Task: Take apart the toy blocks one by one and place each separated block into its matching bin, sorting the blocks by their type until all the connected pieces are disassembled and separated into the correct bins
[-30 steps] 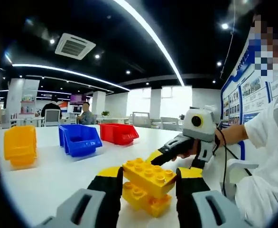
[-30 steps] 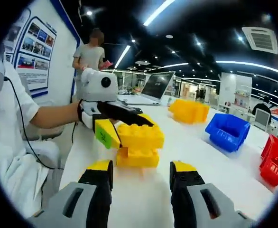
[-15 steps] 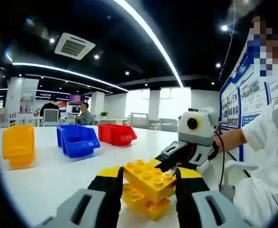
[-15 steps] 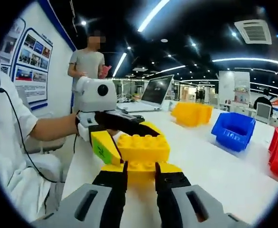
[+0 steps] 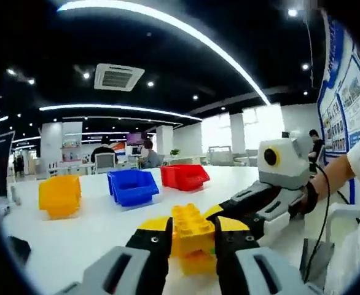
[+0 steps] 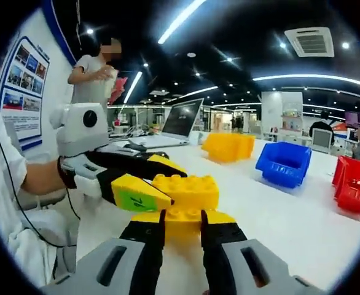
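Note:
Two yellow studded blocks are stacked together above the white table (image 5: pixel 75 239). My left gripper (image 5: pixel 192 228) is shut on the upper yellow block (image 5: pixel 191 222); the lower yellow block (image 5: pixel 196 263) hangs beneath it. My right gripper (image 6: pixel 182 220) is shut on the lower yellow block (image 6: pixel 181 216), with the upper yellow block (image 6: pixel 186 191) above its jaws. The left gripper's yellow-tipped fingers (image 6: pixel 140 194) reach in from the left onto that upper block. In the left gripper view the right gripper (image 5: pixel 250 204) comes in from the right.
Yellow bin (image 5: pixel 60 195), blue bin (image 5: pixel 133 186) and red bin (image 5: pixel 184 176) stand in a row farther along the table; they also appear as yellow bin (image 6: pixel 228 146), blue bin (image 6: pixel 284 163), red bin (image 6: pixel 354 182). An open laptop (image 6: pixel 179 124) and a standing person (image 6: pixel 97 67) are behind.
The right gripper moved in and shut on the lower block. The left jaws closed tighter on the upper block. Both views have shifted with the hands.

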### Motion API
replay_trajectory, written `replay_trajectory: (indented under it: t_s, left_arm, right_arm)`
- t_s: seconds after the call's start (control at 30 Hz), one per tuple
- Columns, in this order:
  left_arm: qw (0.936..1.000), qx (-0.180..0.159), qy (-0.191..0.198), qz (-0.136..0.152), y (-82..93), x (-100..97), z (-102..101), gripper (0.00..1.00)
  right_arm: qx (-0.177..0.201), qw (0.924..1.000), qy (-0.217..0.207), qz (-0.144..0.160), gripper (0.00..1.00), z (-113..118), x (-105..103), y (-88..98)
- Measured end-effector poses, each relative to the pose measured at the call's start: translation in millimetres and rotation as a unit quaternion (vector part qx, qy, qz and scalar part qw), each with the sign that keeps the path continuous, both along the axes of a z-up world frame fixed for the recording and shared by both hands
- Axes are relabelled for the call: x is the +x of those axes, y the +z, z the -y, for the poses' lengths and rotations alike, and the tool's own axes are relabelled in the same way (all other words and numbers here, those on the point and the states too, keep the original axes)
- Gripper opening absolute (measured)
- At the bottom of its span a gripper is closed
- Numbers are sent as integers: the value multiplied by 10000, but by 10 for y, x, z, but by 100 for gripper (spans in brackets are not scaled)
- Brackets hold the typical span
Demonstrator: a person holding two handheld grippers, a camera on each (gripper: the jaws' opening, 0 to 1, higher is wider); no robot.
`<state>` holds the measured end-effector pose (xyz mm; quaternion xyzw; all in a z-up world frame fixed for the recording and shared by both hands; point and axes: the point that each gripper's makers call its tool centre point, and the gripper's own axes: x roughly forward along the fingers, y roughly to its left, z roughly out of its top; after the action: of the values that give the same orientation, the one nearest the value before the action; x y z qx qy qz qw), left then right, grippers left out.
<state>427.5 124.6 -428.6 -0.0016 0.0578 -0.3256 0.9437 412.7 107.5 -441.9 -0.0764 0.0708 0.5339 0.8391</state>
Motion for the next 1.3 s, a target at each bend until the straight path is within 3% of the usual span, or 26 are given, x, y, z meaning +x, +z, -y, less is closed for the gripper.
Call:
replay_trajectory:
  t_s: [0.07,0.2,0.4,0.5,0.57,0.6,0.63,0.67,0.77,0.8,0.83,0.93,1.03,1.13,1.3]
  left_arm:
    - [9996,-135,16,-238,-15,22,-5,28]
    - [9991,125,225,-348,-7,56,-17,24]
    - [9919,-851,83,-943,-2,103,-50,23]
    - [9799,-1496,-1,-1317,20,112,-69,23]
    - [9617,-2176,-162,-1659,130,111,-86,23]
    - [9644,-2114,-151,-1581,137,114,-88,23]
    - [9670,-2052,-140,-1503,144,118,-90,23]
    - [9761,-1836,29,-1165,166,164,-132,23]
    - [9746,-1873,-57,-1229,170,118,-66,24]
    - [9836,-1512,75,-984,153,150,-108,24]
    - [9877,-1338,107,-803,169,151,-108,24]
    - [9927,-1036,281,-545,204,194,-179,24]
    - [9935,-948,475,-423,266,262,-310,24]
    - [9911,-1065,683,-404,345,373,-495,24]
    - [9863,-982,1288,-320,406,650,-879,24]
  right_arm:
    - [-7,10000,-30,37,24,0,1,-3]
    - [-36,10000,-85,-13,24,-5,35,-19]
    - [72,9999,-106,20,24,6,67,29]
    - [61,9998,-116,128,23,-10,71,50]
    - [-306,9977,-32,605,23,30,98,-38]
    - [-327,9975,-20,626,23,29,91,-58]
    - [-107,9998,-17,155,23,-36,75,-105]
    - [-92,9999,-33,42,24,-40,73,-109]
    - [-142,9997,-54,208,24,-46,94,-92]
    - [-144,9996,-39,235,24,-47,96,-92]
    - [-143,9996,-42,234,24,-46,102,-90]
    - [-185,9995,-64,239,24,-40,113,-82]
    - [-232,9992,-104,293,24,-20,146,-80]
    - [-235,9992,-130,289,24,3,172,-82]
    - [-235,9992,-142,303,24,0,155,-74]
